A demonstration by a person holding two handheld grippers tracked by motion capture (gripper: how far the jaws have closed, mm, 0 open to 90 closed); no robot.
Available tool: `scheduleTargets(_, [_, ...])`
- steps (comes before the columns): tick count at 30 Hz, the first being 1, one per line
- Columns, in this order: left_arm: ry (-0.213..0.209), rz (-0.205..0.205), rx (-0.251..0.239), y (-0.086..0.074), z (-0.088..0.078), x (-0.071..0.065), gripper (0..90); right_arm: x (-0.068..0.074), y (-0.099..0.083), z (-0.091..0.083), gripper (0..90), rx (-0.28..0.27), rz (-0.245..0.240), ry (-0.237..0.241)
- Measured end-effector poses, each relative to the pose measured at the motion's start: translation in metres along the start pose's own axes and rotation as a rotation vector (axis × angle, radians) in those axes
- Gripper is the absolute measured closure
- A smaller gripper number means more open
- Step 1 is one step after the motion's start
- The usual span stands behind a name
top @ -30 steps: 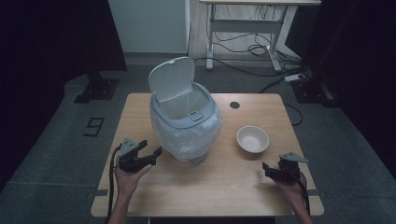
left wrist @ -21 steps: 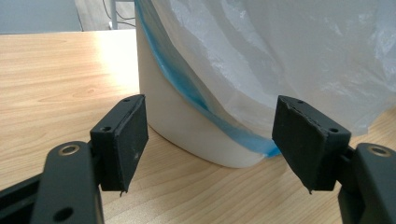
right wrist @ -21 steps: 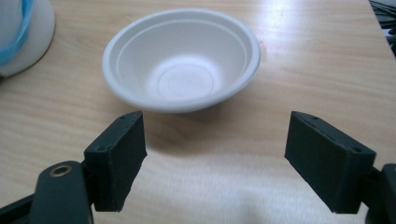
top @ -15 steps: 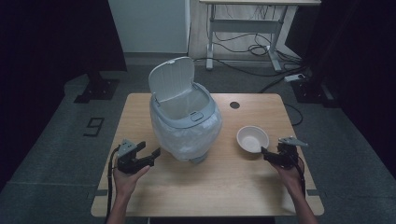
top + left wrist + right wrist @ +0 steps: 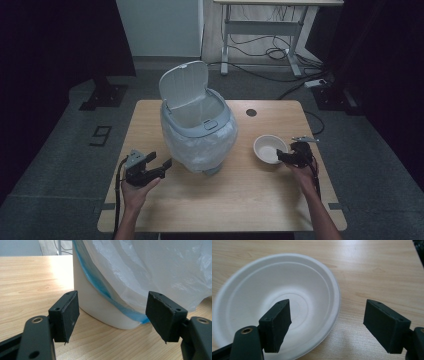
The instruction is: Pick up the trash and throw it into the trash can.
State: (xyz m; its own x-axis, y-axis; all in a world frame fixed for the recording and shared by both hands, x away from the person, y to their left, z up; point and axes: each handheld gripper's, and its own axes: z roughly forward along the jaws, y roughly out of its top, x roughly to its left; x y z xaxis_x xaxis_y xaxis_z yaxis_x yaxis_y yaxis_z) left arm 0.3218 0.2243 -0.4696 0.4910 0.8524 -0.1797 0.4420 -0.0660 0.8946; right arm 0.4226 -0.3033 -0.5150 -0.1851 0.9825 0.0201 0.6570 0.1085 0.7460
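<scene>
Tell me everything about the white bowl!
The bowl is round, white and shallow, like a paper or foam throwaway one, with faint rings inside. It is empty and sits upright on the wooden table, right of the bin. The right gripper reaches its rim with open jaws, one over the inside, one outside. Nothing grips it yet.

bowl (image 5: 269, 148) | I see a white, round, shallow paper-like dish; empty; upright on the wooden tabletop, right of centre; its near rim lies between my right gripper's (image 5: 327, 322) spread jaws, unpinched | bin (image 5: 199, 131) | I see it pale, plastic-lined, lid up; standing mid-table, well left of the bowl
</scene>
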Motion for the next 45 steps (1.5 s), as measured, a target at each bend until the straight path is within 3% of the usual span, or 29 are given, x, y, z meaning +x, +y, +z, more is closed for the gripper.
scheduleTargets(3, [-0.009, 0.000, 0.000, 0.000, 0.001, -0.001, 27.4, -0.004, -0.006, 0.010, 22.4, 0.031, 0.030, 0.016])
scheduleTargets(8, [-0.016, 0.006, 0.008, -0.001, 0.003, -0.003, 27.4, -0.006, -0.012, 0.017, 23.7, 0.061, 0.032, 0.030])
scheduleTargets(14, [-0.016, 0.007, 0.013, -0.002, 0.004, -0.004, 27.5, -0.005, -0.017, 0.022, 34.0, 0.082, 0.024, 0.043])
scheduleTargets(16, [-0.018, 0.010, 0.015, -0.002, 0.004, -0.005, 27.5, -0.006, -0.017, 0.020, 44.7, 0.077, 0.029, 0.063])
scheduleTargets(19, [-0.019, 0.011, 0.017, -0.002, 0.005, -0.006, 27.5, -0.007, -0.017, 0.019, 52.4, 0.081, 0.045, 0.094])
scheduleTargets(22, [-0.018, 0.010, 0.016, -0.002, 0.005, -0.006, 27.5, -0.005, -0.017, 0.017, 61.5, 0.086, 0.019, 0.094])
scheduleTargets(25, [-0.017, 0.007, 0.018, -0.003, 0.005, -0.006, 27.6, -0.005, -0.018, 0.011, 69.4, 0.060, 0.025, 0.121])
scheduleTargets(28, [-0.018, 0.008, 0.026, -0.004, 0.006, -0.007, 27.6, -0.008, -0.019, 0.005, 75.3, 0.040, 0.068, 0.167])
scheduleTargets(35, [-0.017, 0.012, 0.031, -0.004, 0.008, -0.009, 27.7, -0.013, -0.019, -0.011, 82.9, -0.022, 0.114, 0.237])
scheduleTargets(39, [-0.016, 0.011, 0.033, -0.004, 0.008, -0.009, 27.8, -0.012, -0.015, -0.024, 83.4, -0.063, 0.091, 0.231])
scheduleTargets(45, [-0.011, 0.009, 0.036, -0.005, 0.008, -0.009, 28.4, -0.013, -0.009, -0.045, 83.5, -0.146, 0.131, 0.296])
